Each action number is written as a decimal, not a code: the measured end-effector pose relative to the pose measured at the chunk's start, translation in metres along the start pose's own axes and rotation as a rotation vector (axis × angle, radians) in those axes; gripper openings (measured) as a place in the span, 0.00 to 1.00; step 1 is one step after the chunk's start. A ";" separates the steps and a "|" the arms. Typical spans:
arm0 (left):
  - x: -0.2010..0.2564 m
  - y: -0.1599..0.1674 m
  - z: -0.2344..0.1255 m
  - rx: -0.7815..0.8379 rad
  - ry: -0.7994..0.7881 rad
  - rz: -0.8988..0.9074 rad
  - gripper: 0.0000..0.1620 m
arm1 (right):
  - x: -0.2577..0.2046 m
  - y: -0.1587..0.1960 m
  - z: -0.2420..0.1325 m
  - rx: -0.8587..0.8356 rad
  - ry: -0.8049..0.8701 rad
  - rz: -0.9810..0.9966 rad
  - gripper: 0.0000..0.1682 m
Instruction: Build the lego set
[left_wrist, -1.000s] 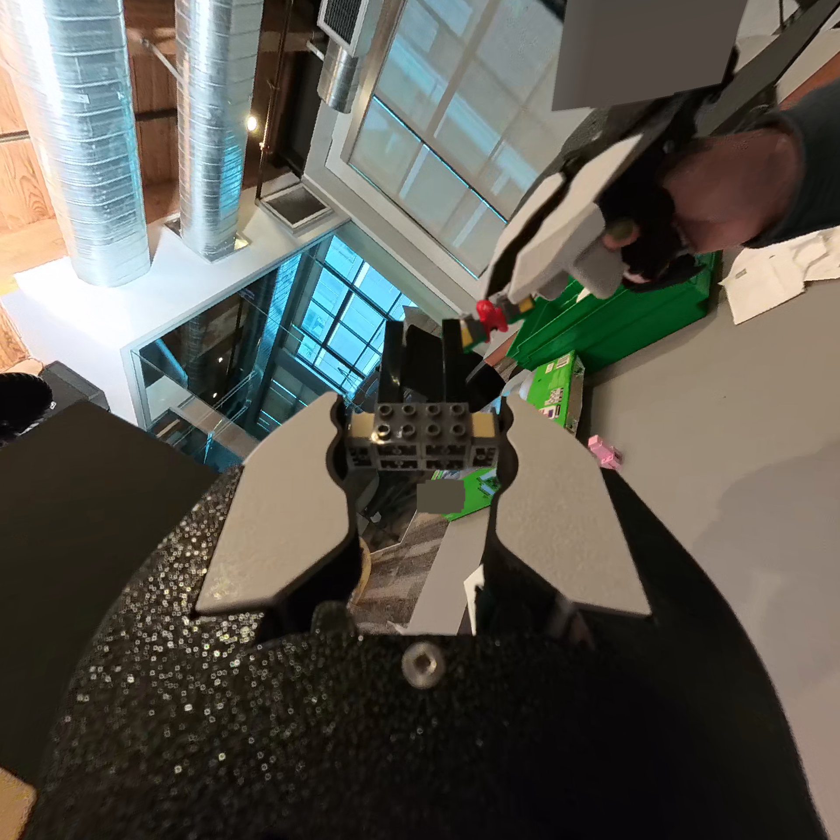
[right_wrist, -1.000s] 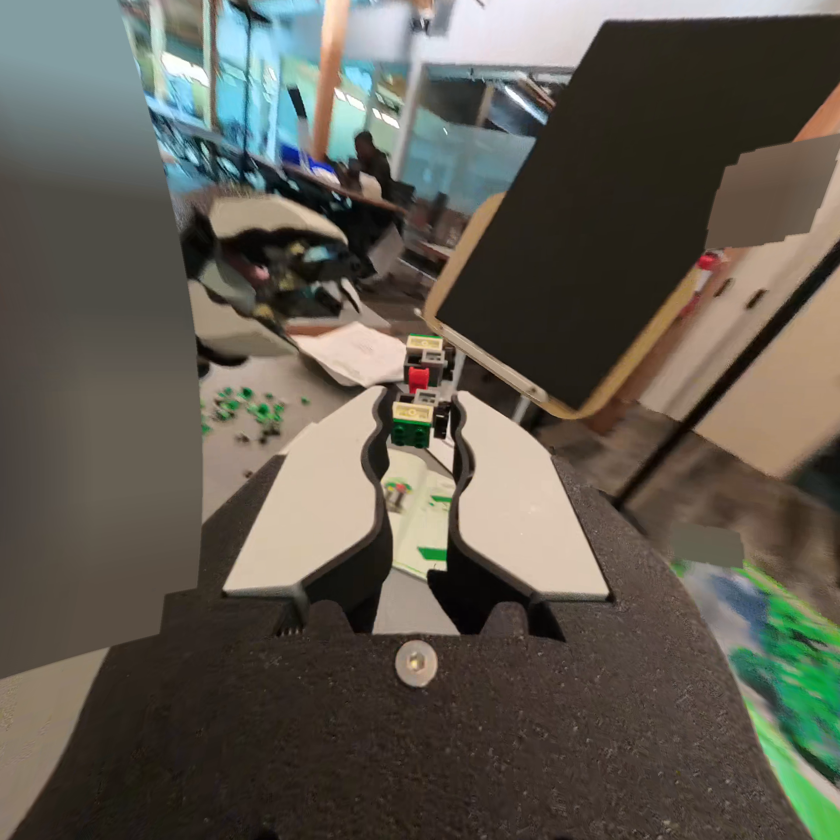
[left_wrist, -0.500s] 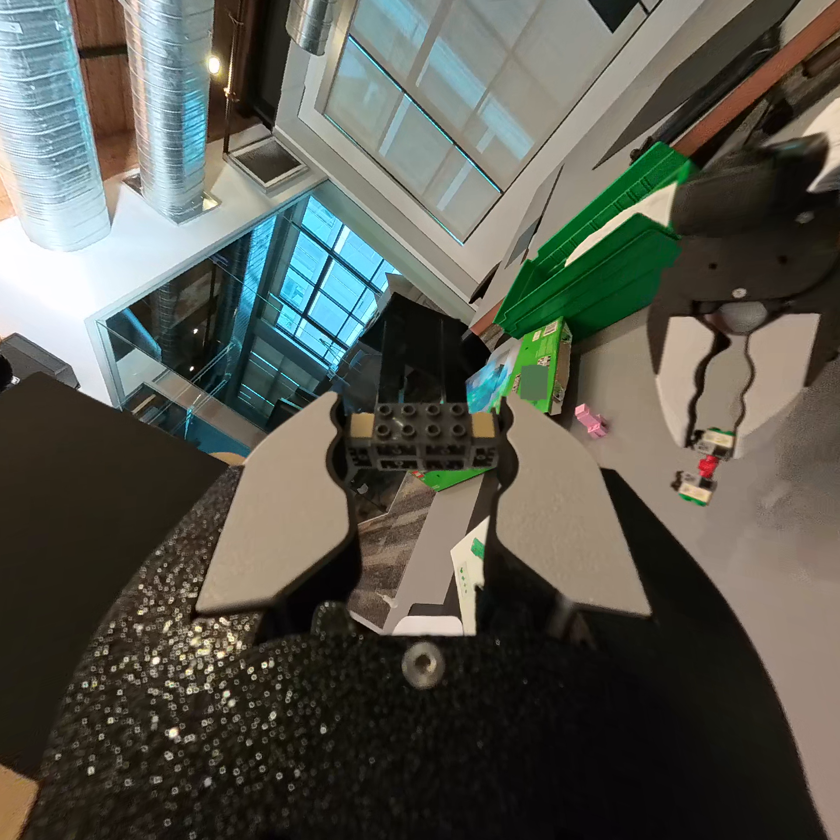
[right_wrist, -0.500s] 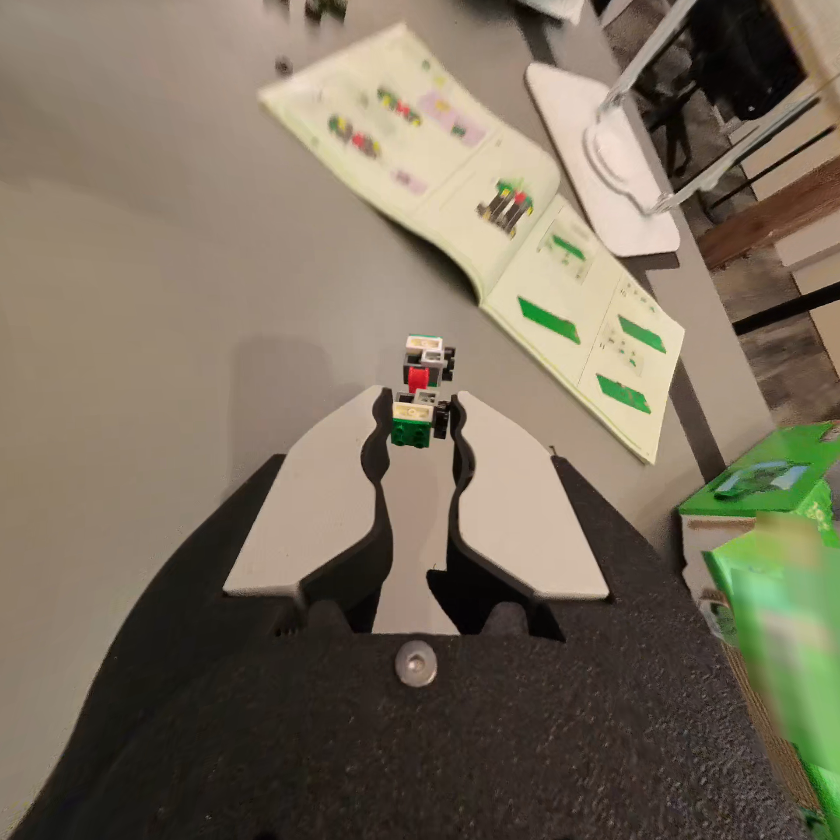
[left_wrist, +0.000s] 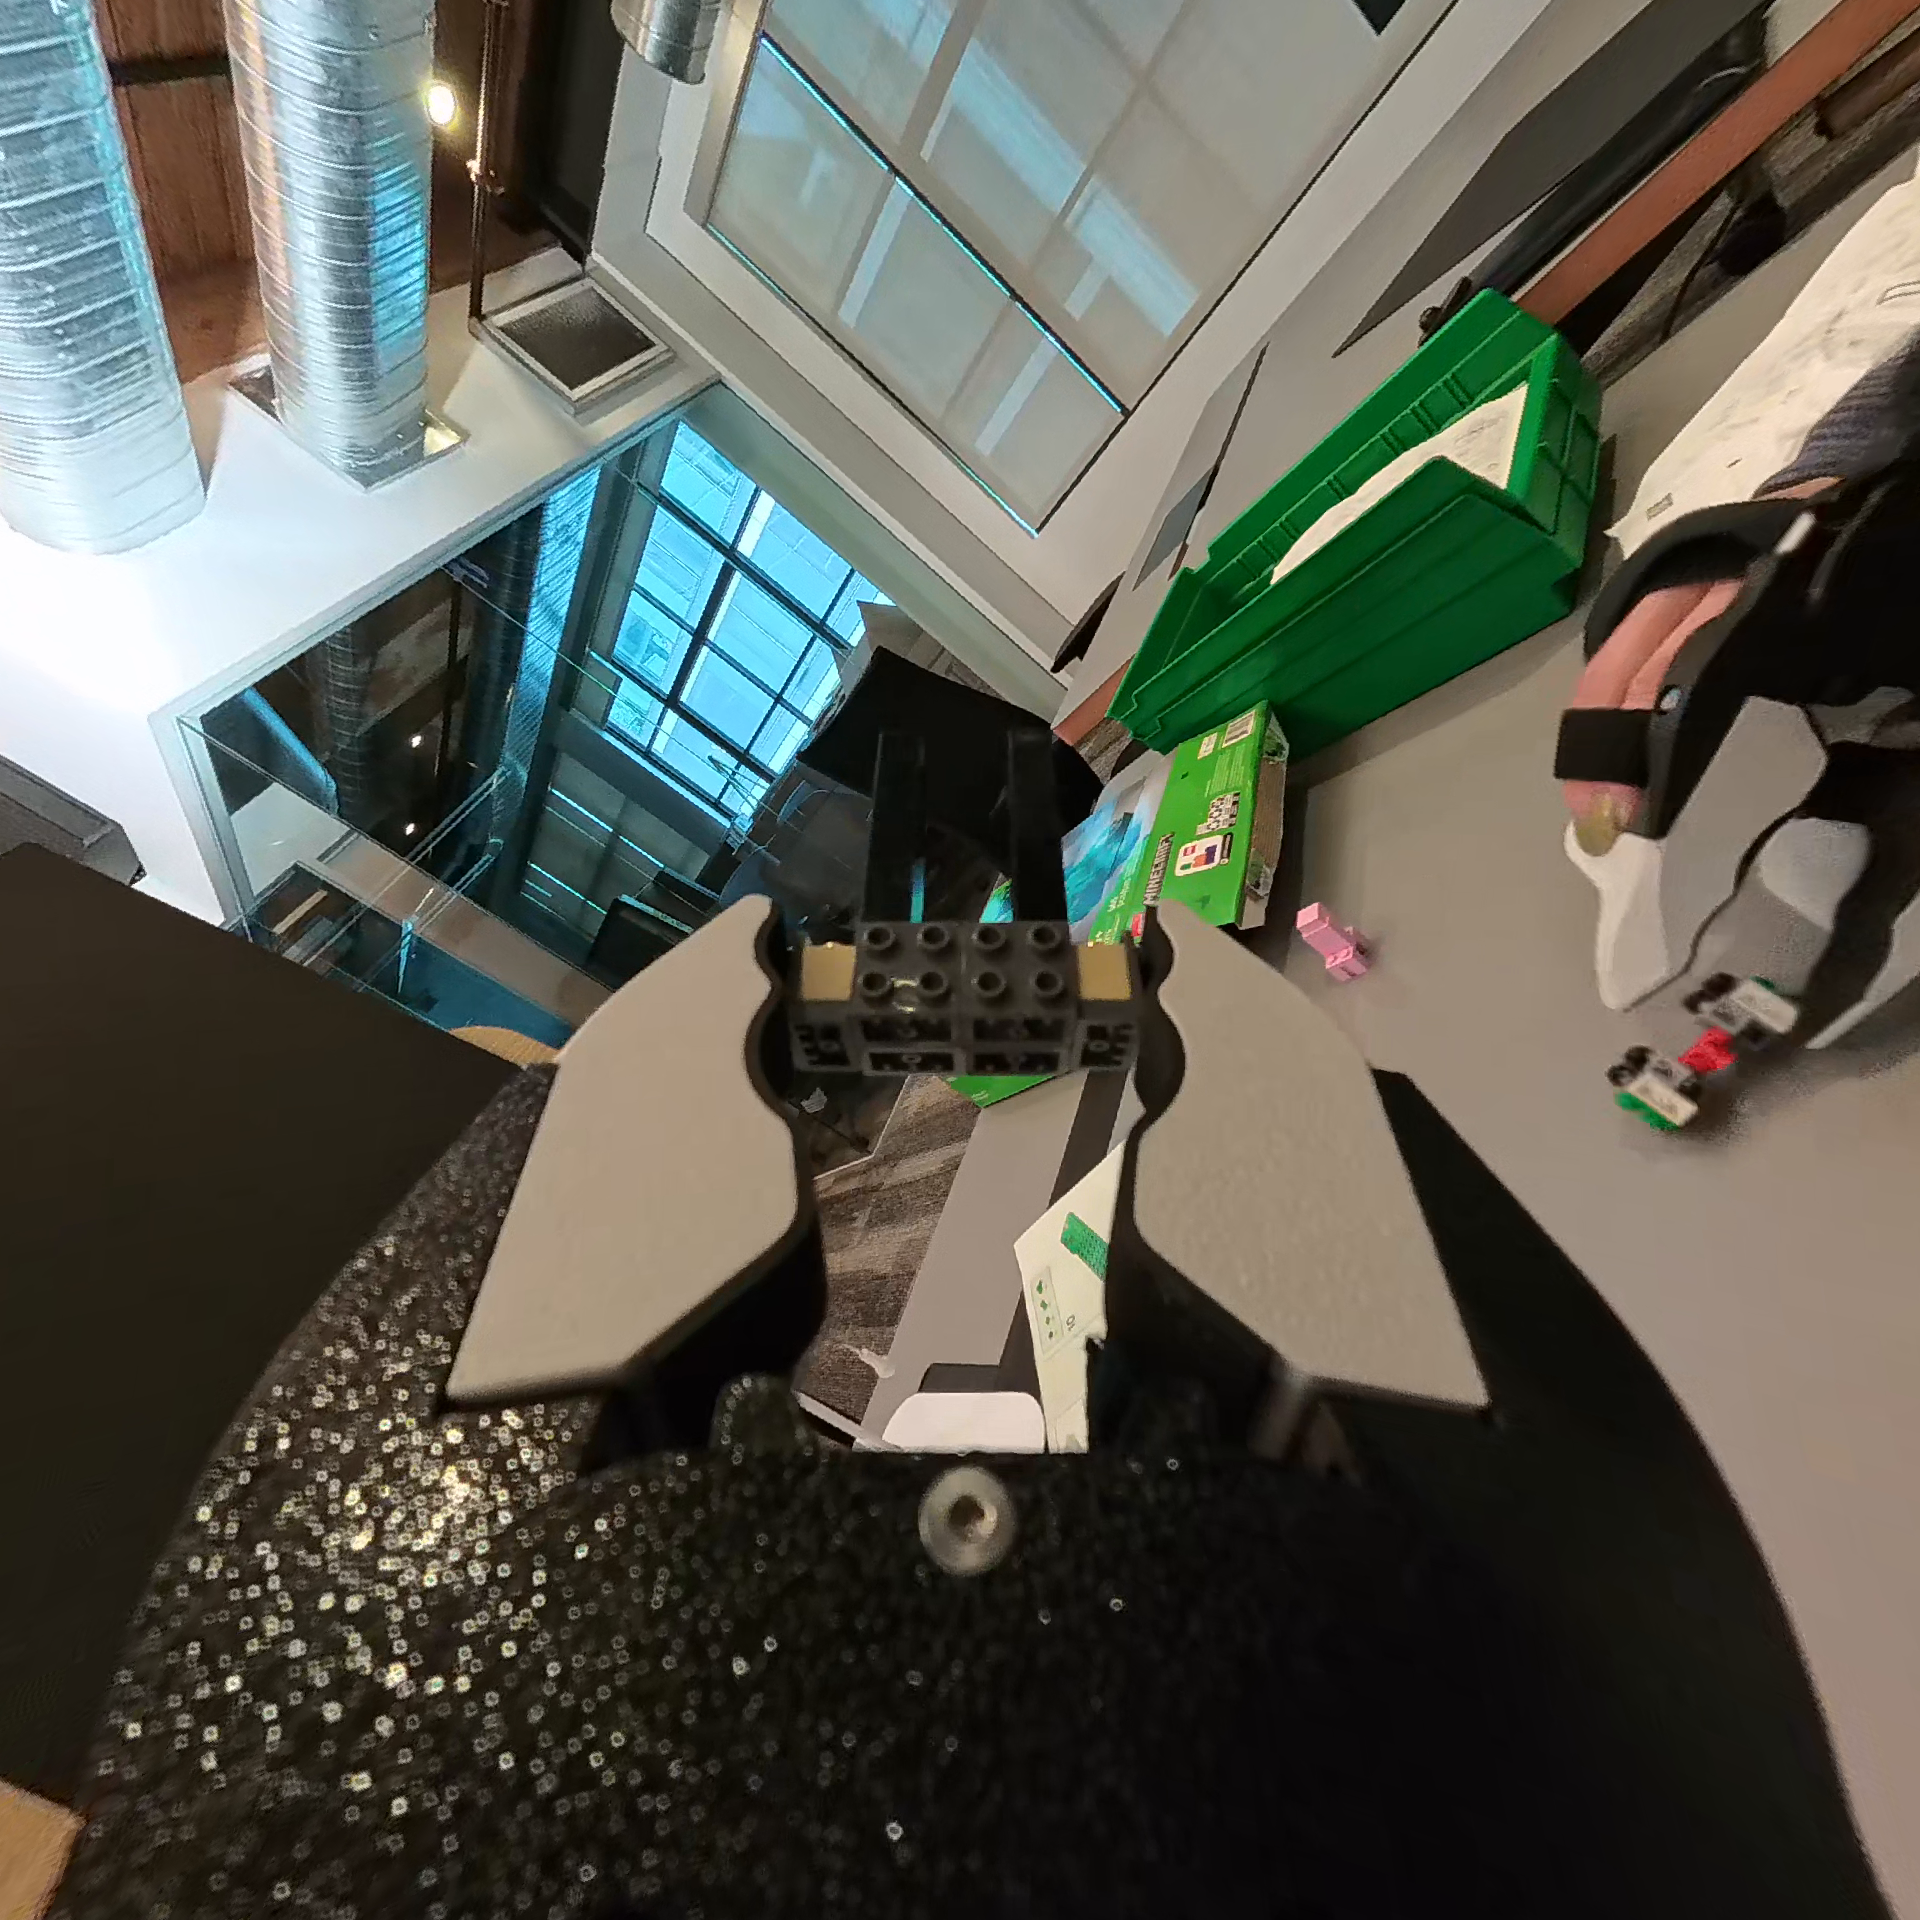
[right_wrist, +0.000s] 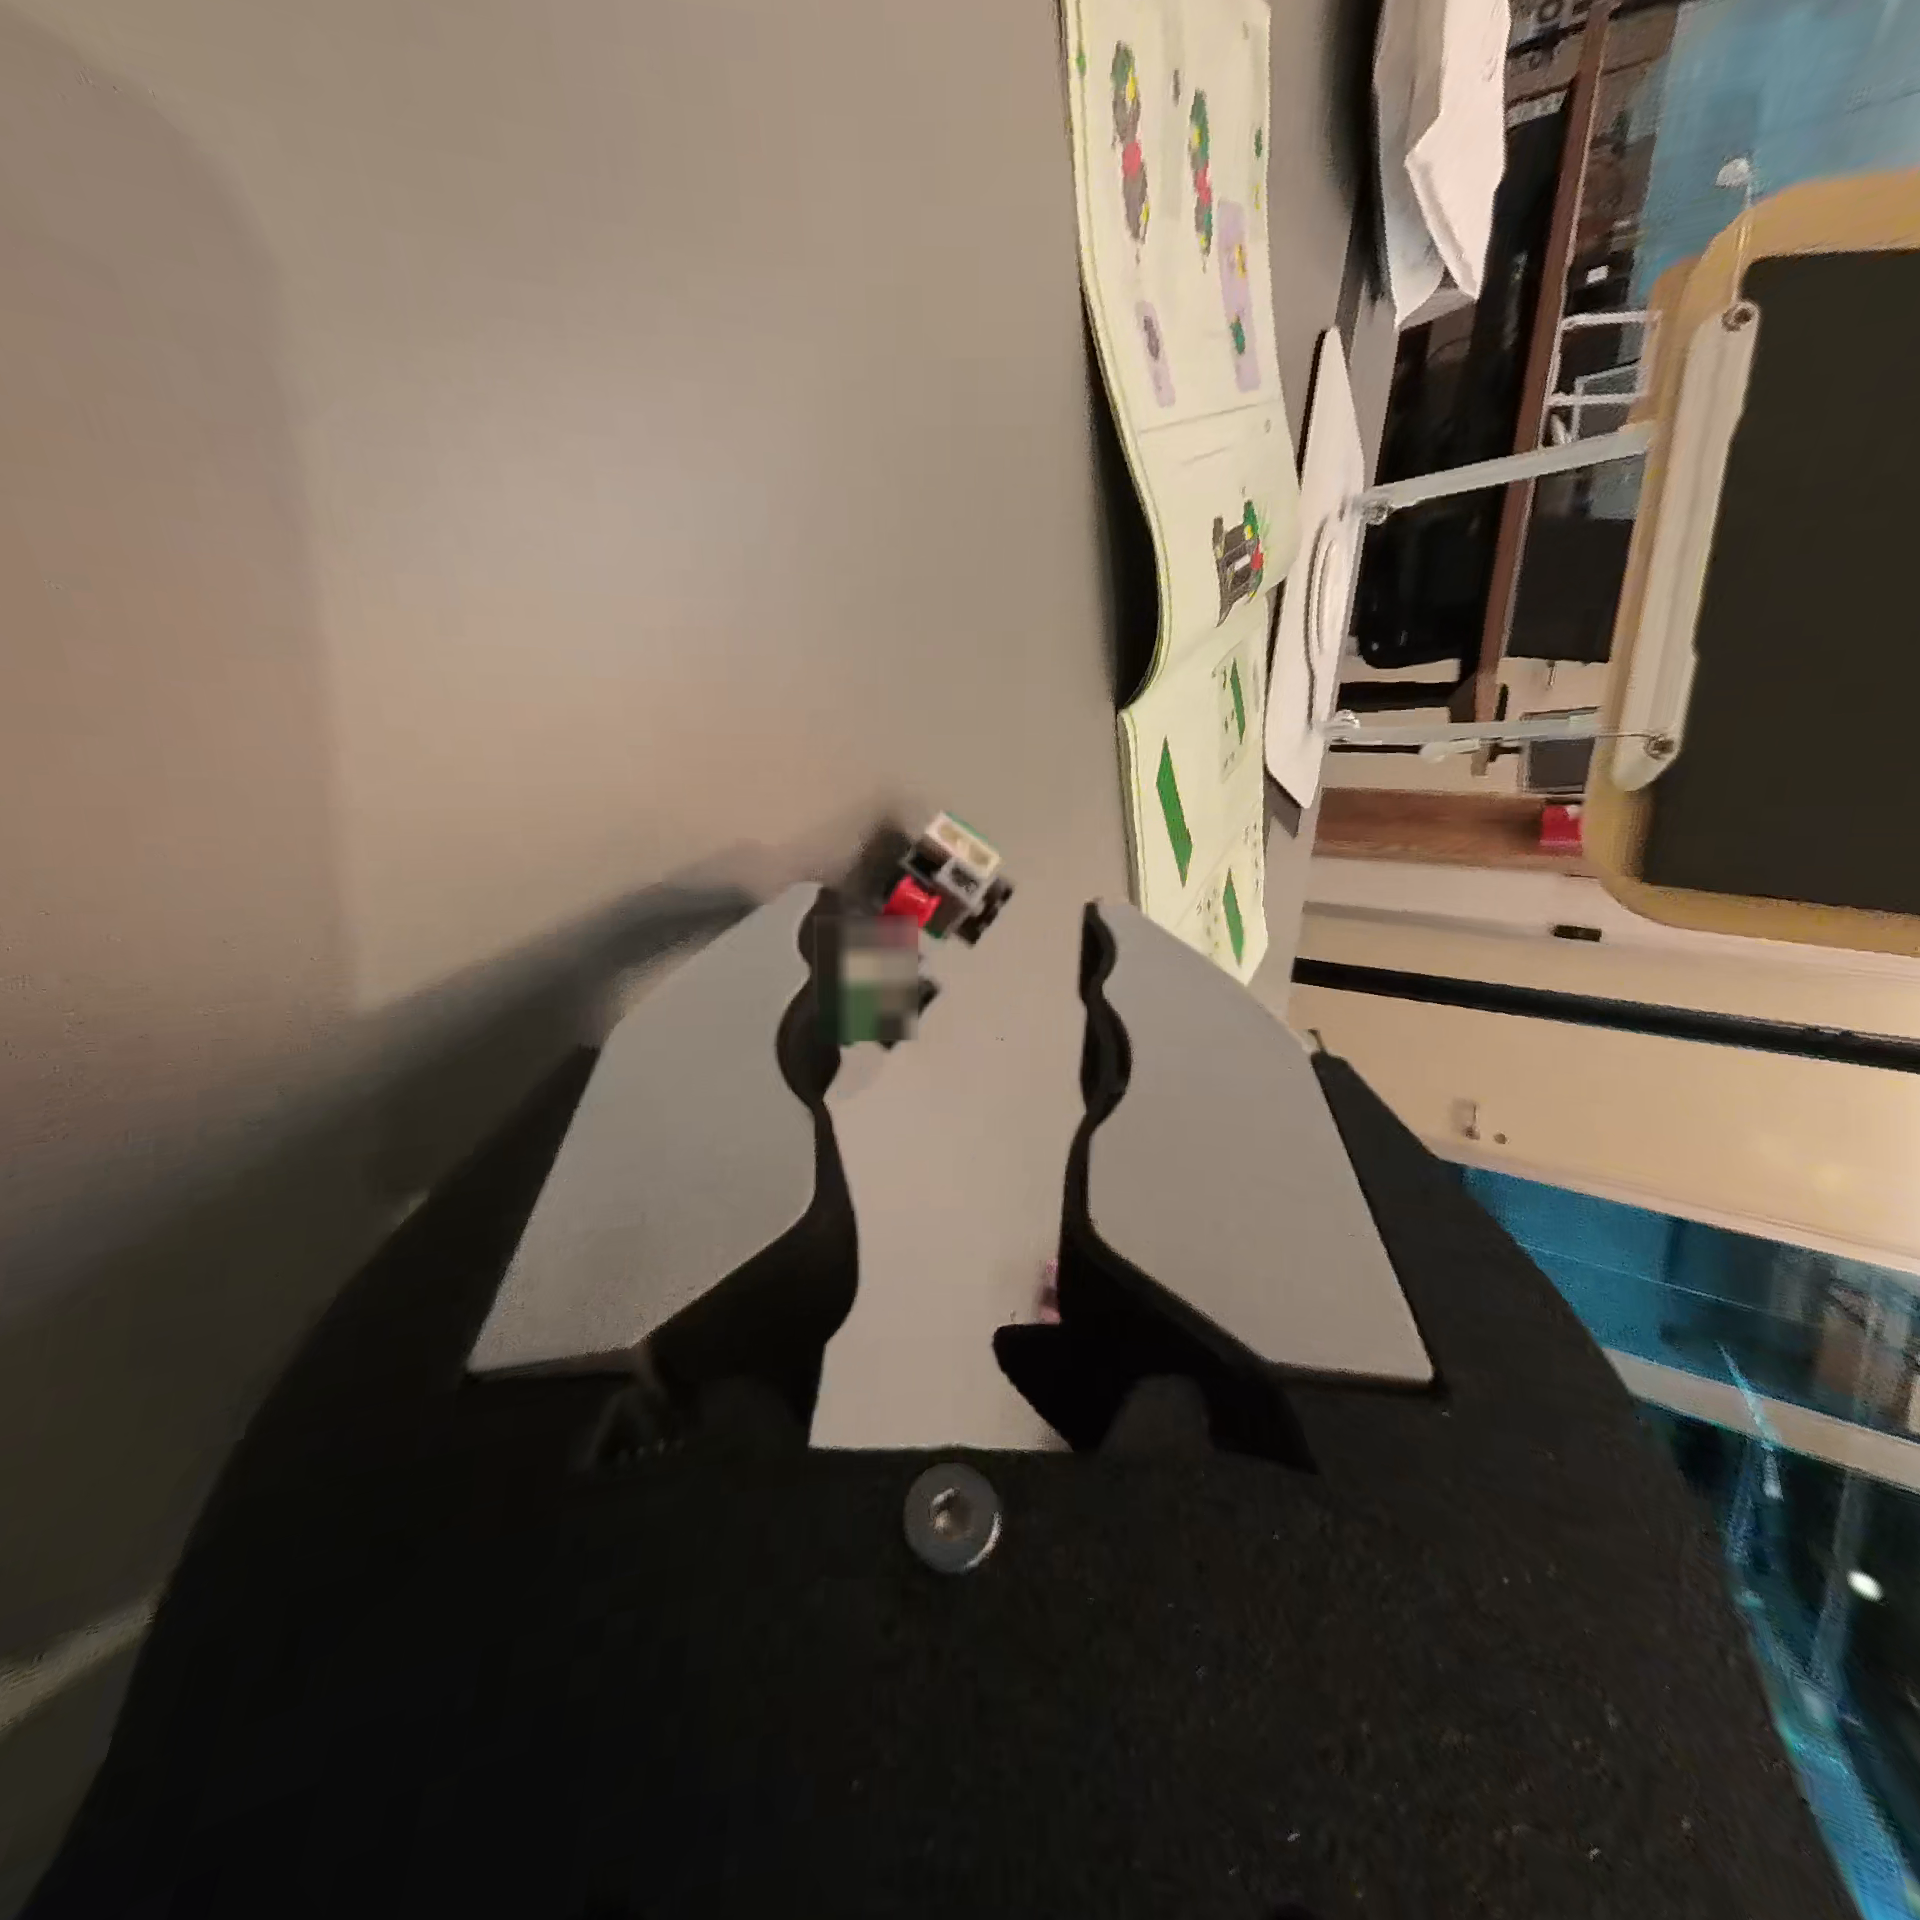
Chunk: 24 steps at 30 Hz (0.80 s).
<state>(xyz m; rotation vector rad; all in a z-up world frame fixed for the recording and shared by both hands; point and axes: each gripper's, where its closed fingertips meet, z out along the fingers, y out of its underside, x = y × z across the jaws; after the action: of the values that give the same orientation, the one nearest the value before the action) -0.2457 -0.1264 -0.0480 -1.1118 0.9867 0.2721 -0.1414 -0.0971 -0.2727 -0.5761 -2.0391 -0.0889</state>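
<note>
— Changed since half a second before?

— Opened at the right claw (right_wrist: 945, 914). Clamped then on the small green, red and white lego assembly (right_wrist: 956, 862); afterwards spread wide, gripped nothing, and left that assembly touching only the left finger's tip. Rolled the view too, with the instruction booklet (right_wrist: 1195, 416) now running up the right side.

— And on the left?

— Same as before: left claw (left_wrist: 964, 935) closed partway on the dark grey brick block (left_wrist: 961, 1013), pinched at its tan ends.

— Pointed which way?

— Block laid crosswise, long axis from finger to finger, studs turned toward the camera, black parts reaching away behind. Small assembly slanted, long axis running out from the left fingertip and off to the right, white-and-grey end farthest, green end nearest.

— Where, exactly?

— Low over the grey tabletop (left_wrist: 1558, 1299), near a pink piece (left_wrist: 1330, 940) and a green box (left_wrist: 1205, 821). Could not tell whether it rested on the tabletop.
</note>
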 end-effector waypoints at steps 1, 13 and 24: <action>0.000 0.000 0.000 -0.001 0.002 -0.001 0.40 | 0.000 -0.001 -0.002 0.011 -0.016 0.029 0.30; -0.008 0.006 -0.009 -0.023 -0.026 -0.007 0.40 | -0.005 0.006 -0.016 0.141 -0.367 1.338 0.27; -0.020 0.012 -0.022 -0.022 -0.068 -0.041 0.39 | -0.029 0.001 -0.002 -0.054 -0.292 1.255 0.16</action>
<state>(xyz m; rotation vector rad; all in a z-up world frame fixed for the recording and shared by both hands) -0.2763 -0.1342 -0.0418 -1.1351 0.9015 0.2863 -0.1276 -0.1070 -0.2959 -1.8591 -1.5919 0.7131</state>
